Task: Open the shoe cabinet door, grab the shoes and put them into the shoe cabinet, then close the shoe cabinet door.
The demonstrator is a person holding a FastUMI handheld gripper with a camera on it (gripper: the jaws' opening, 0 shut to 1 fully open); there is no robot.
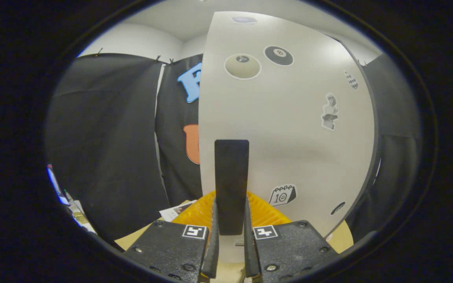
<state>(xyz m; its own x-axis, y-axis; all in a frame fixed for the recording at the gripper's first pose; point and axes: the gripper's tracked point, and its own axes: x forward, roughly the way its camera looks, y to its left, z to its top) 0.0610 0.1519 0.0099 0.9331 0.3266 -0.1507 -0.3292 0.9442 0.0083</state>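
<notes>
Nearest the camera, the tongs reach forward, their two fingers drawn close together and pressed on either side of a tall, narrow black handle. Each finger mount carries a small square black-and-white marker on top.

The handle stands upright on a large, pale grey, smooth cabinet door, which rises directly ahead of the tongs. All other places are given from this door. Stuck on its face are several stickers: a cream billiard ball and a black eight ball high above the handle, a small chequered oval toward the upper right edge, a grey bust-shaped figure to the right of the handle, a calendar-page drawing low and just right of the handle, and a small dark oval near the lower right edge.

At the foot of the door, behind the fingers, lies a ridged orange-yellow thing; I cannot tell what it is. It rests on a light tan tabletop. Left of the door, some printed paper lies on the tabletop. Black cloth hangs to the left of the door, with a white wall above it.
</notes>
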